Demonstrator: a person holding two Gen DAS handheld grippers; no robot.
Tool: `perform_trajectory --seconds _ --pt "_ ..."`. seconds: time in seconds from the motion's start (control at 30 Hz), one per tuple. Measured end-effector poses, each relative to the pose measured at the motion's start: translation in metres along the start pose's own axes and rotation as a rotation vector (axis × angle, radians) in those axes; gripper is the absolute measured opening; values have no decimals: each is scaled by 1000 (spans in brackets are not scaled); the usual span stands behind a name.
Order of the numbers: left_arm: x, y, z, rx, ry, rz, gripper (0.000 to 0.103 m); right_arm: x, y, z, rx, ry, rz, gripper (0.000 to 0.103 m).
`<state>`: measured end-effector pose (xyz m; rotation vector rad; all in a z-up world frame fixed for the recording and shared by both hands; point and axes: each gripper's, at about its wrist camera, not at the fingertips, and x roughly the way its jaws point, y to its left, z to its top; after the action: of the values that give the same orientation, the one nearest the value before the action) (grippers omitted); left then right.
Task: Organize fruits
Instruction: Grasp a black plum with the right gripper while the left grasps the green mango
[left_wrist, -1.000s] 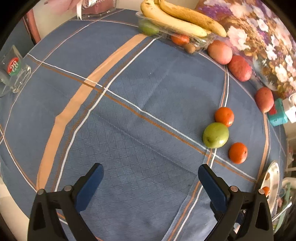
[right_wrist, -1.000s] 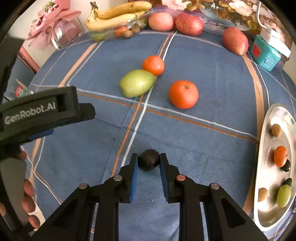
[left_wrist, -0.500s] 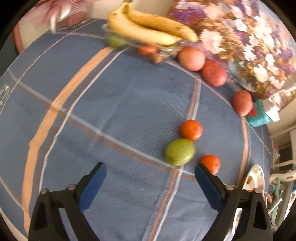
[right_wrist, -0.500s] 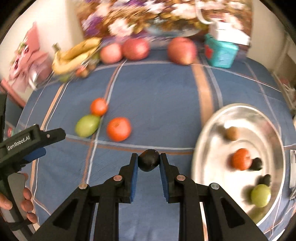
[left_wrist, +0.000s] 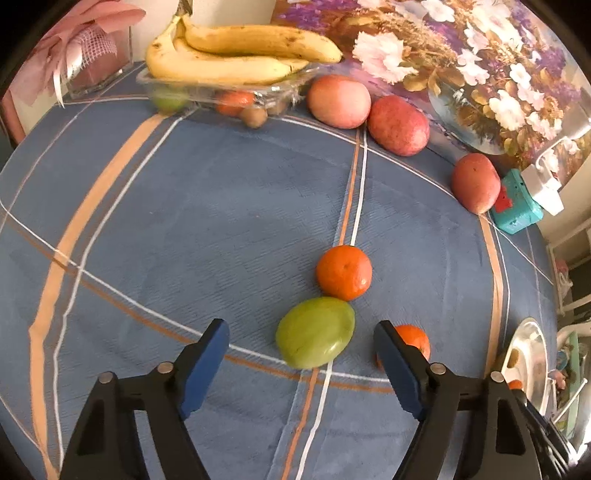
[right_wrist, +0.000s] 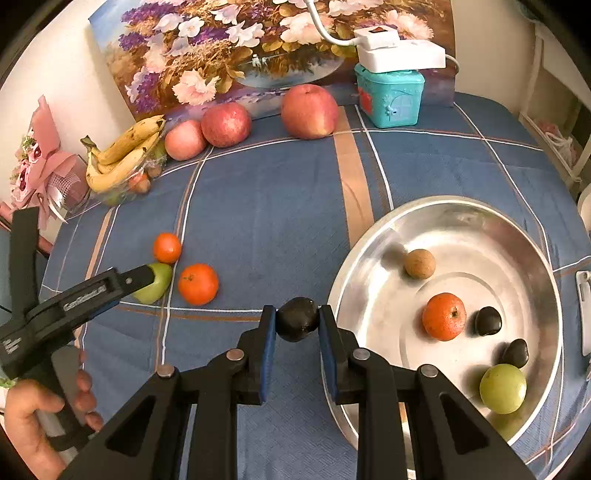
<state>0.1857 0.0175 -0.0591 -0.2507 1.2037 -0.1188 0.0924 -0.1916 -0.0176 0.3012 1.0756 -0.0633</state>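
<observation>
The right gripper (right_wrist: 297, 320) is clenched on a small dark round fruit (right_wrist: 297, 319), carried above the tablecloth just left of the steel bowl (right_wrist: 546, 295), whose near rim sits right beside the gripper's right finger. The bowl lies to the gripper's right and slightly ahead, so a short rightward carry looks like what the drop needs. The left gripper (left_wrist: 301, 352) is spread wide with nothing in it, and the green fruit (left_wrist: 316, 332) lies on the cloth just ahead, between its fingers, long axis slanting up to the right. An orange (left_wrist: 344, 272) touches the green fruit's far side, and another orange (left_wrist: 413, 341) sits behind the right finger
</observation>
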Motion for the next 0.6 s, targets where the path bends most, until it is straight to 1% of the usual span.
perform_trajectory --seconds 0.1,0.13,0.2,0.27,0.3,0.33,0.47,0.53,0.6 --pt "9 -3 1 2 5 10 77 0 -3 -1 0 2 8 24" --pt "11 -3 1 -1 5 13 73 0 -3 -1 0 3 10 24" --pt "13 -2 1 -13 3 18 69 0 -6 0 4 3 14 24" --pt "12 -3 1 -13 -3 12 62 0 -9 1 13 3 21 24" --pt "11 -5 1 -10 -2 5 54 0 -10 1 15 3 22 24" --pt "10 -6 2 -11 1 -10 50 0 -12 2 21 3 25 24" --pt "9 -5 2 -34 20 2 50 0 -19 3 43 2 37 24" --pt "4 1 3 -75 32 6 50 -2 -22 4 50 -1 41 24" --pt "-5 5 6 -105 10 12 50 -3 -24 4 55 -4 43 24"
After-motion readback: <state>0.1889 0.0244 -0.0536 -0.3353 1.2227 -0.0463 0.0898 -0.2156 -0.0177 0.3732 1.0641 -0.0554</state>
